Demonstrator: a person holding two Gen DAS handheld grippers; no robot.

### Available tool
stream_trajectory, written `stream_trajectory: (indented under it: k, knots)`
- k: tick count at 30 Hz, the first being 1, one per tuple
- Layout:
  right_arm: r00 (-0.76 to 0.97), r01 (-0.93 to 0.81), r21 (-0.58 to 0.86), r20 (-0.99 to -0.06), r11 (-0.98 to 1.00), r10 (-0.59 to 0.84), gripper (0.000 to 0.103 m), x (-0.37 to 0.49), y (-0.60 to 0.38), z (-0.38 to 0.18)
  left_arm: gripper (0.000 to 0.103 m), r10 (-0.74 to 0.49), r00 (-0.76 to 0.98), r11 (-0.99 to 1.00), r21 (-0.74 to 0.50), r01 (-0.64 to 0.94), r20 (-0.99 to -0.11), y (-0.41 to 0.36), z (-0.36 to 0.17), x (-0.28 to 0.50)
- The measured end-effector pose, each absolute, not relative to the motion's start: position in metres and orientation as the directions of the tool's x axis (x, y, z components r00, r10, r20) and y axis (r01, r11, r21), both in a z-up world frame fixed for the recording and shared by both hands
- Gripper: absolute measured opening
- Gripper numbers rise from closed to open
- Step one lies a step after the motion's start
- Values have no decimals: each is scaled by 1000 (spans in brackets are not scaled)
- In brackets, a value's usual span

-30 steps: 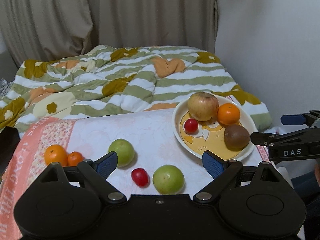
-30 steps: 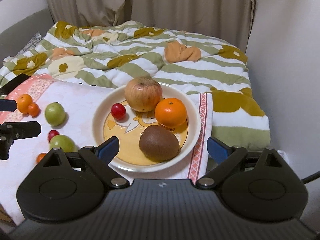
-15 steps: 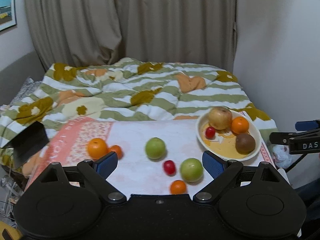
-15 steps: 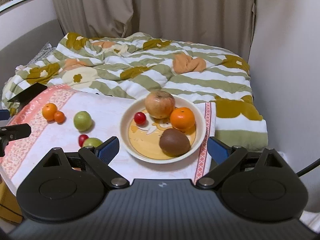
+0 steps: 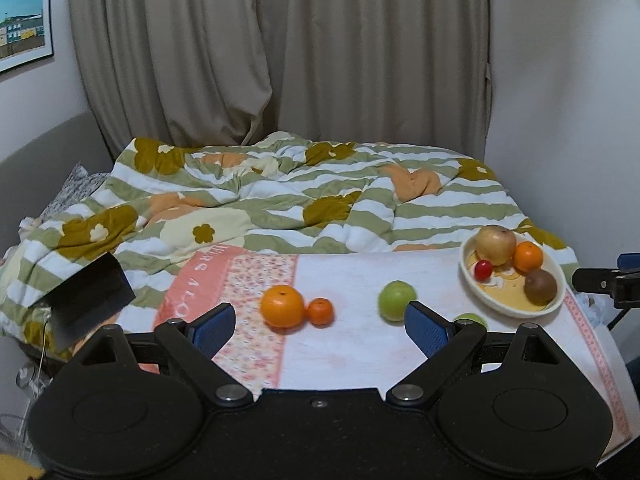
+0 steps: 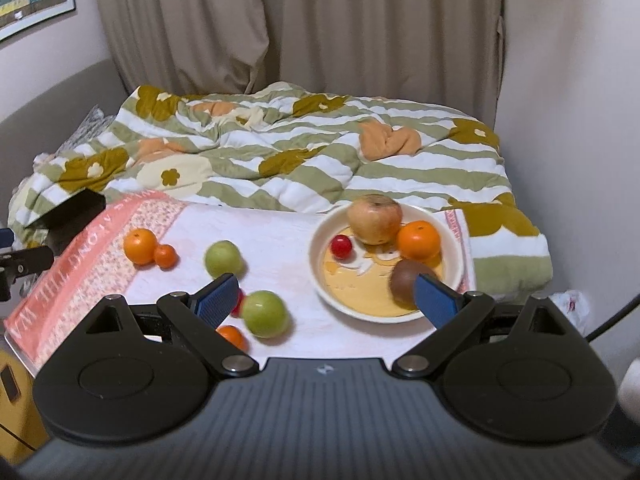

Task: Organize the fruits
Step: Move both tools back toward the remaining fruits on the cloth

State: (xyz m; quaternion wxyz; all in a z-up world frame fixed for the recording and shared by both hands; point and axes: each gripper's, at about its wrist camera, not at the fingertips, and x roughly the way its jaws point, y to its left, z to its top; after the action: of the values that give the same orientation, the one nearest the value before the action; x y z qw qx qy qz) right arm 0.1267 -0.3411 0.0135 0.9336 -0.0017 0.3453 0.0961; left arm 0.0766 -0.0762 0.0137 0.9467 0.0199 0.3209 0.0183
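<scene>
A white plate (image 6: pixel 456 248) at the table's right holds an apple (image 6: pixel 374 218), an orange (image 6: pixel 418 240), a kiwi (image 6: pixel 406 278) and a small red fruit (image 6: pixel 341 246). Loose on the cloth lie a big orange (image 5: pixel 282 306), a small orange (image 5: pixel 320 311), a green fruit (image 5: pixel 397 295), a second green fruit (image 6: pixel 264 313), another small orange (image 6: pixel 231 336) and a red fruit half hidden by a fingertip. My left gripper (image 5: pixel 320 326) is open and empty above the near table edge. My right gripper (image 6: pixel 326 298) is open and empty, short of the plate.
The table is covered by a white and pink cloth (image 5: pixel 360 344). A bed with a striped flowered quilt (image 5: pixel 280 200) lies behind it. A black object (image 5: pixel 86 296) sits at the table's left end. Curtains and walls close the back and right.
Both grippers have pulled back and up from the table, so more of the room and table shows. The left view has swung left. The fruit has not moved.
</scene>
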Motion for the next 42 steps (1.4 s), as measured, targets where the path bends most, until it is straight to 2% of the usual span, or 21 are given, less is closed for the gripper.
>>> stream_trajectory:
  k: [15, 27, 42]
  knots:
    - [759, -44, 82, -645, 996, 87, 103, 118, -221, -24, 94, -103, 778, 990, 11, 140, -620, 30, -16, 122]
    - [723, -142, -32, -686, 989, 82, 103, 162, -177, -76, 94, -168, 727, 976, -8, 219, -665, 55, -62, 181]
    - [551, -460, -171, -825, 871, 128, 76, 237, -182, -117, 89, -170, 614, 946, 46, 320, -770, 25, -118, 237]
